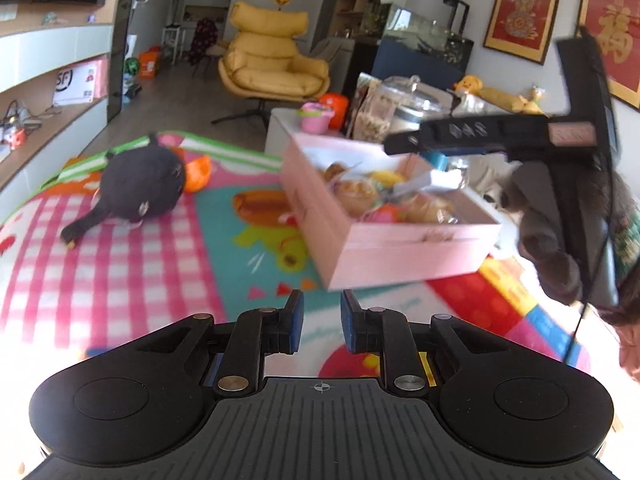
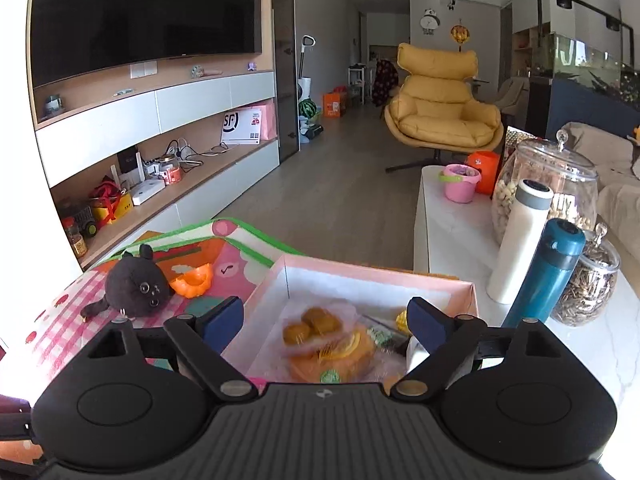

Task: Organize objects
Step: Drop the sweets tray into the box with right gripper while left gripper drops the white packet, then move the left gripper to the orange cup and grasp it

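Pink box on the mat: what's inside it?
The pink box holds wrapped pastries, an orange-slice snack and something yellow. Whatever lies beneath them is covered.

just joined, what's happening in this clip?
A person is tidying a play area with two handheld tools. The right tool is wide open and hovers over the pink box of snacks, holding nothing. The left tool points at the box from the mat; its pads stand slightly apart with nothing between them. A black plush and an orange toy lie on the mat.
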The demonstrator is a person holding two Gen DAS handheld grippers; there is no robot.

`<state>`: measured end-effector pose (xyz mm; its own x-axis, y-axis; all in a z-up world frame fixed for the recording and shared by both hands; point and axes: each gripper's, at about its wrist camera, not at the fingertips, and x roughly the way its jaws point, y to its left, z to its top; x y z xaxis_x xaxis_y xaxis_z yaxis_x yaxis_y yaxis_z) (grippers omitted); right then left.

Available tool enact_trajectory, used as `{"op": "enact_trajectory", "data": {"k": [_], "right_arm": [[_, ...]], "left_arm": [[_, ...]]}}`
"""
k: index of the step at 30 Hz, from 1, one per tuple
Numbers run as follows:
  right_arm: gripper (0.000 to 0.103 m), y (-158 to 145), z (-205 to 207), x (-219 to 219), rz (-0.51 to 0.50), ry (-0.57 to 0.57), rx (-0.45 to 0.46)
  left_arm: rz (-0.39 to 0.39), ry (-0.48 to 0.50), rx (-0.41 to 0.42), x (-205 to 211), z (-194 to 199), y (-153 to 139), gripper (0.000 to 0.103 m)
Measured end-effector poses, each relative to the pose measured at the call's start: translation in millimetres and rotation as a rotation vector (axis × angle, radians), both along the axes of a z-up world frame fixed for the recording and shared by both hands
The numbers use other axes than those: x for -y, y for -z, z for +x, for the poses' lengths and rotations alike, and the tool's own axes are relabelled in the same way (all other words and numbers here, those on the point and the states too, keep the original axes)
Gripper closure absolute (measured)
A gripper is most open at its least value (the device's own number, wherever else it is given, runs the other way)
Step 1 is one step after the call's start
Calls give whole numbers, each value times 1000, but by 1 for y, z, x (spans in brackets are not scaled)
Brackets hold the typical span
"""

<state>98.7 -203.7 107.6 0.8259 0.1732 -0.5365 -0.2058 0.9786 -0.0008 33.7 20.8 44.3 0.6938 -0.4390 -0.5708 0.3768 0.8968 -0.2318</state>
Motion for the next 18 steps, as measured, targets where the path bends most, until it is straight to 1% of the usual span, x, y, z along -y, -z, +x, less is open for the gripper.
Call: {"op": "enact_trajectory", "data": {"k": [2, 4, 7, 9, 12, 15, 16, 18], "right_arm": [[14, 14, -26, -10, -62, 2, 19], [13, 23, -51, -16, -100, -3, 46], [3, 32, -83, -20, -106, 5, 92], [1, 39, -96, -25, -107, 6, 104], [0, 52, -104, -34, -114, -24, 87], [0, 64, -104, -41, -93, -48, 71], [0, 66, -104, -42, -78, -51, 68], [0, 70, -105, -43, -50, -60, 60]], "left_arm": [[-12, -22, -20, -8, 2, 8, 81], [-16, -54, -18, -14, 4, 12, 81], [-19, -91, -7, -22, 6, 16, 81], [-16, -99, -5, -24, 9, 18, 81], [14, -80, 7, -21, 17, 15, 81], [46, -62, 68, -15, 29, 2, 81], [65, -61, 100, -12, 34, -2, 81], [128, -66, 171, -4, 46, -10, 81]]}}
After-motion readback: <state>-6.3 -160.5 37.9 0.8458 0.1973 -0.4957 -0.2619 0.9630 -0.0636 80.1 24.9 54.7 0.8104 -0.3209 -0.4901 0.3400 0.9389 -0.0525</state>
